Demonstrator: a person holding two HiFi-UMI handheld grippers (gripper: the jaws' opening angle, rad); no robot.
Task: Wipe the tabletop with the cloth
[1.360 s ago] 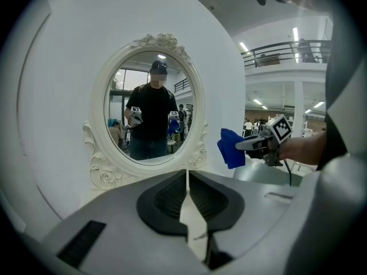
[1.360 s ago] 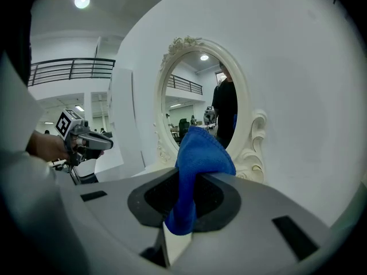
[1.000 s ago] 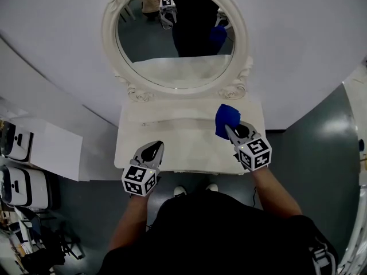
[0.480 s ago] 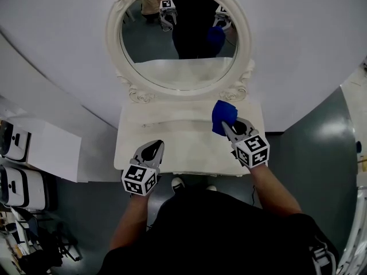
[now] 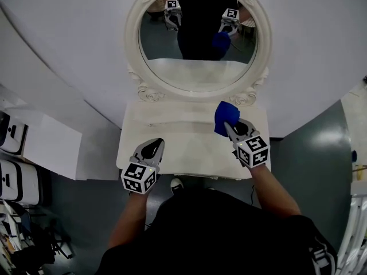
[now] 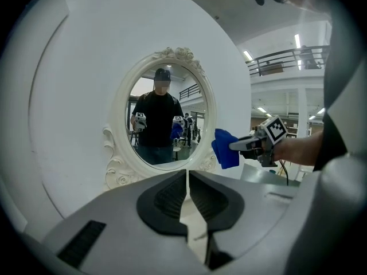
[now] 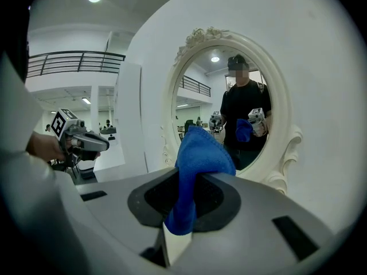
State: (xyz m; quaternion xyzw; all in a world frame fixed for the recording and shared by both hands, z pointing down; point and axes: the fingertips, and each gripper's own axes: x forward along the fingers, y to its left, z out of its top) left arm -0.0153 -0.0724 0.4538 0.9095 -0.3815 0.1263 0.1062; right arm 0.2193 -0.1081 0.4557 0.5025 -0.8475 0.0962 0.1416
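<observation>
A blue cloth (image 5: 225, 117) hangs bunched from my right gripper (image 5: 229, 127), which is shut on it above the right side of the white tabletop (image 5: 183, 145). In the right gripper view the cloth (image 7: 198, 165) is pinched between the jaws and sticks up past them. My left gripper (image 5: 152, 147) hovers over the table's front left edge with its jaws together and nothing between them. The left gripper view shows its closed jaws (image 6: 187, 179) and, beyond them, the right gripper (image 6: 243, 145) with the cloth (image 6: 225, 148).
An oval mirror (image 5: 198, 39) in an ornate white frame stands at the back of the table against a white wall and reflects both grippers. A white cabinet (image 5: 51, 148) and white devices (image 5: 17, 182) stand to the left. A shoe (image 5: 178, 183) shows below the table's front edge.
The head view has shifted, so the mirror and table sit further right in the picture. Both grippers keep about the same places over the table, and the cloth stays held.
</observation>
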